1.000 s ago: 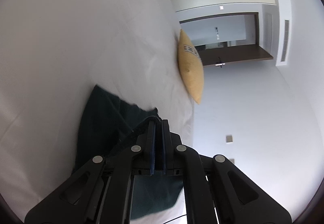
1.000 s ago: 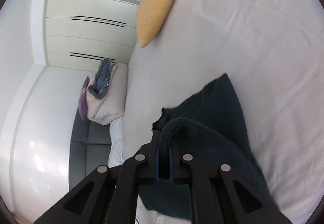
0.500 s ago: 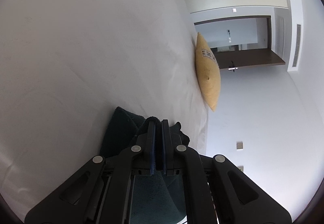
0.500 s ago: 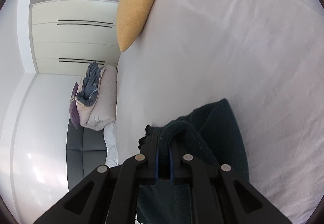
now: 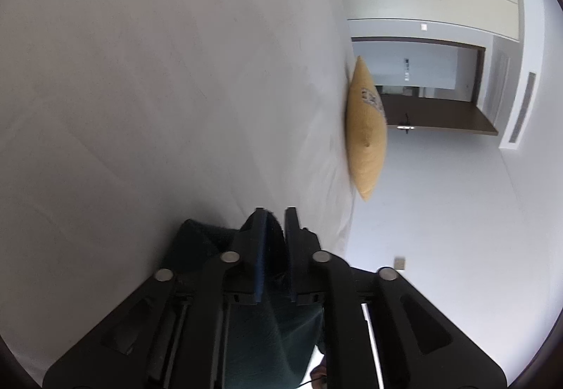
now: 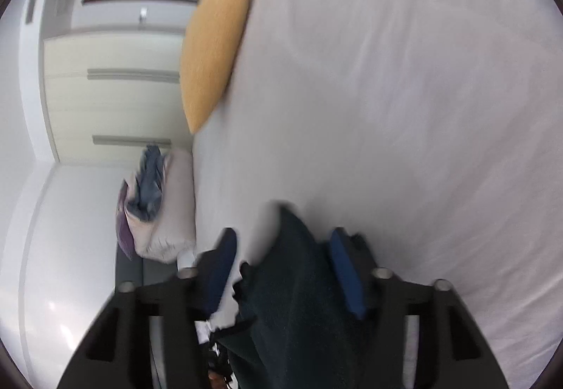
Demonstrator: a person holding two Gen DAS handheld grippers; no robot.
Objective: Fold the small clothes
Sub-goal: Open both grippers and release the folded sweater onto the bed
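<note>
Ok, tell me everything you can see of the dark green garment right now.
The dark green garment looks like thick, fuzzy knit, bunched into a ridge on the white bed sheet. In the right view it lies between the wide-open fingers of the right gripper, which are blurred; contact is unclear. In the left view a fold sits between the left gripper's slightly parted fingers. Its shape is hidden.

Your left gripper (image 5: 276, 218) has its two black fingers a small gap apart, with a fold of the dark teal knitted garment (image 5: 200, 241) bunched between their blue pads. The cloth lies on the white bed sheet (image 5: 158, 72). Farther along the bed's edge stands a mustard-yellow cushion (image 5: 366, 135), before a brown door (image 5: 440, 114)
</note>
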